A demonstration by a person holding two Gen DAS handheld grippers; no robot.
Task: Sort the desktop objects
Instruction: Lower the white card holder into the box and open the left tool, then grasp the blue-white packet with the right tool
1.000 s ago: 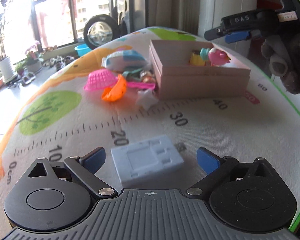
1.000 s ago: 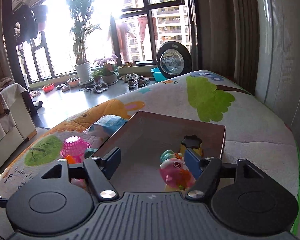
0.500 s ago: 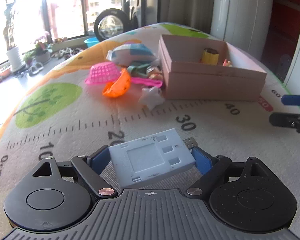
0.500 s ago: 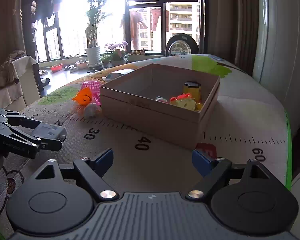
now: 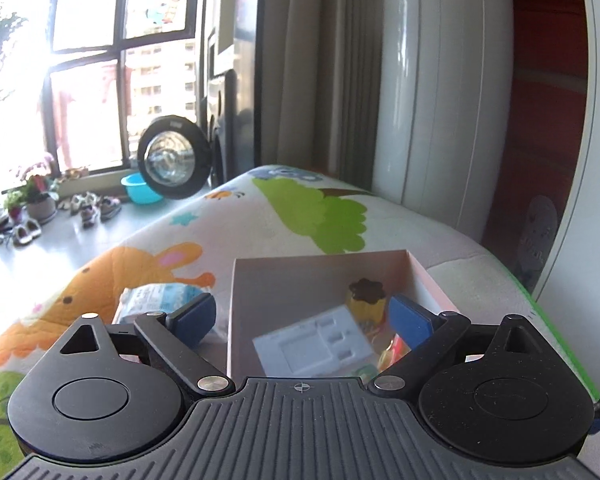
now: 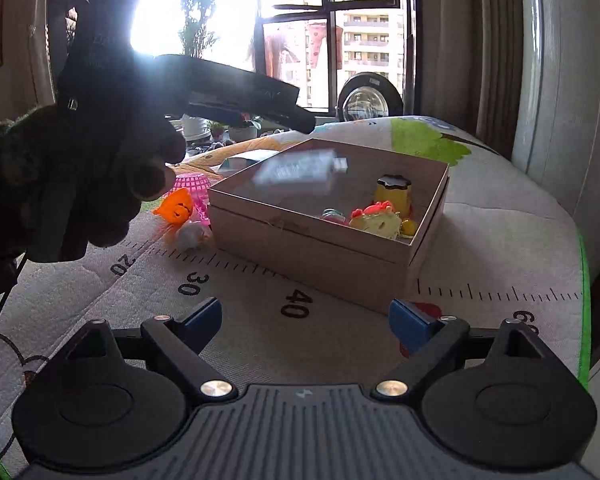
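Observation:
My left gripper point(image 5: 302, 316) is open above the pink cardboard box point(image 5: 432, 280). A blurred pale blue USB hub point(image 5: 314, 346) is free of the fingers and dropping into the box; it also shows in the right wrist view point(image 6: 300, 170) in mid-air over the box point(image 6: 320, 256). A yellow pudding toy point(image 6: 394, 194), a red and yellow toy point(image 6: 374, 220) and other small toys lie in the box. My right gripper point(image 6: 304, 318) is open and empty, low over the mat in front of the box. The left gripper shows dark in the right wrist view point(image 6: 244, 92).
An orange toy point(image 6: 176, 206), a pink basket point(image 6: 192, 186), a white star toy point(image 6: 190, 236) and a tissue pack point(image 5: 156, 300) lie left of the box on the printed mat point(image 6: 260, 320). The mat's green edge point(image 6: 582, 280) runs on the right.
My left gripper rose with the USB hub, moved over the box and opened; the hub now falls free. My right gripper stayed in front of the box, moving slightly closer.

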